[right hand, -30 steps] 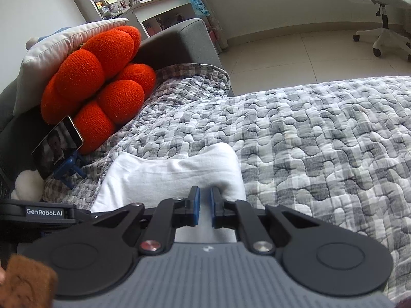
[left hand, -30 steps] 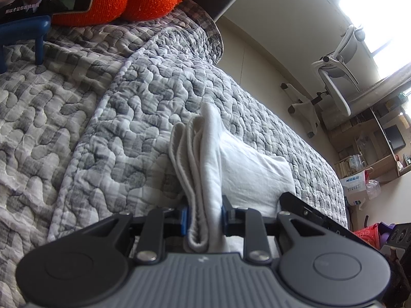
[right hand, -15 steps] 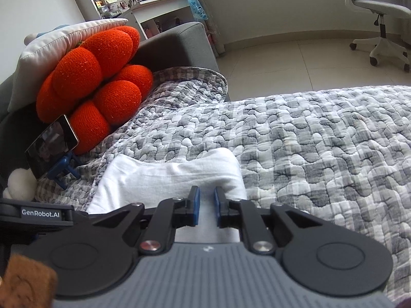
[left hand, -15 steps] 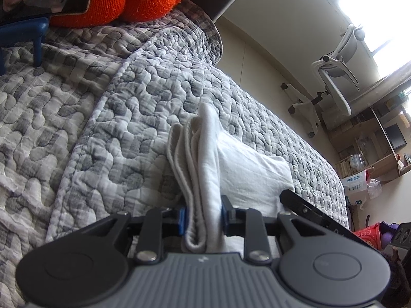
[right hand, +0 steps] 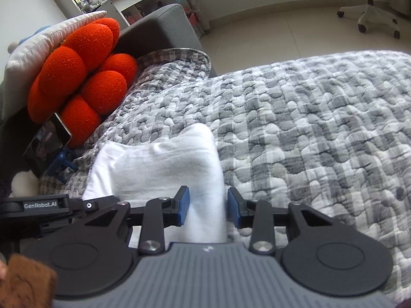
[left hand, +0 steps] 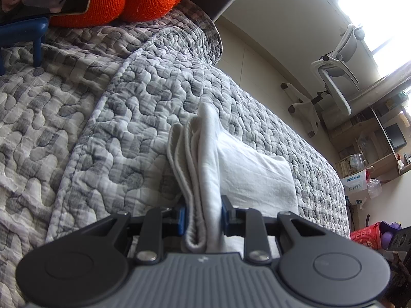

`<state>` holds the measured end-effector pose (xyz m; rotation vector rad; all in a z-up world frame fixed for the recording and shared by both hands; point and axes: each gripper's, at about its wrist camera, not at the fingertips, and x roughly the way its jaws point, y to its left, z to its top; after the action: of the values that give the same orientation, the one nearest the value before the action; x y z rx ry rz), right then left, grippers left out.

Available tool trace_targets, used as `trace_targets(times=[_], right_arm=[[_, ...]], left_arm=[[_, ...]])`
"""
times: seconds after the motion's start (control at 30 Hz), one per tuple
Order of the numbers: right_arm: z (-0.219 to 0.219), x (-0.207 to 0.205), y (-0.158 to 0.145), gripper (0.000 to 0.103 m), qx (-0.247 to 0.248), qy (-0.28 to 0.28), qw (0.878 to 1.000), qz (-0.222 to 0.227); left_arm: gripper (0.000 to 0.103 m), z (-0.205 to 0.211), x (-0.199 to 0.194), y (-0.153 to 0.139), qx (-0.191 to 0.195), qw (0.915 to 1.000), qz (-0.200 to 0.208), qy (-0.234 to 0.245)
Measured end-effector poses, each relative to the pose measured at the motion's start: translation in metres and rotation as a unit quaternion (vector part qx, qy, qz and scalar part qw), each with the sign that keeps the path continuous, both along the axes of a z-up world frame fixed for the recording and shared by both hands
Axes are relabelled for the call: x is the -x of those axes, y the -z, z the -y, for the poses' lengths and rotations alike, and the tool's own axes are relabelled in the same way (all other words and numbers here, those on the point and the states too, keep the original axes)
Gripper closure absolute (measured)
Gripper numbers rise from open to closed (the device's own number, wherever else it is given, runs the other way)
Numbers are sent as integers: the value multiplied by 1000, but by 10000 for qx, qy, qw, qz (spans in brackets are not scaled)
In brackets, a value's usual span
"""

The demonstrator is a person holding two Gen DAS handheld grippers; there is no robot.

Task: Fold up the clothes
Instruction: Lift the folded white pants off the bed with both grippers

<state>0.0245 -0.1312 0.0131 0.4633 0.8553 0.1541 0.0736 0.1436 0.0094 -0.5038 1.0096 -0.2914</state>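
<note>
A folded white garment (right hand: 159,161) lies on the grey quilted bedspread (right hand: 308,128). In the left wrist view its thick stacked edge (left hand: 203,169) stands on end between the blue pads, and my left gripper (left hand: 202,218) is shut on it. My right gripper (right hand: 208,209) sits at the garment's near right corner. Its jaws are opening, the white cloth lies between the pads, and a gap shows at each pad.
An orange knitted cushion (right hand: 82,74) and a phone (right hand: 47,145) on a blue stand (right hand: 61,165) sit at the left by the grey sofa arm (right hand: 159,25). An office chair (left hand: 336,77) stands on the tiled floor beyond the bedspread.
My right gripper's jaws have spread apart and let go of the garment's corner. The left gripper keeps the same grip and place.
</note>
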Motion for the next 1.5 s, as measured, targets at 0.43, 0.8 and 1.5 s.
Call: trace_targets(times=[0.43,0.8,1.5], right_arm=[[11,1,7,65,-430,29,9990,142],[10,2,12,80,-572,-232,9972,417],[-23,3,-23,88,564,-214,9942,895]], left_arm=[[77,0,0,1,-6,10000,7,2],[77,2,1,-1,-66,10000,27,12],[85,14,10,-24,-570,9977,364,-9]])
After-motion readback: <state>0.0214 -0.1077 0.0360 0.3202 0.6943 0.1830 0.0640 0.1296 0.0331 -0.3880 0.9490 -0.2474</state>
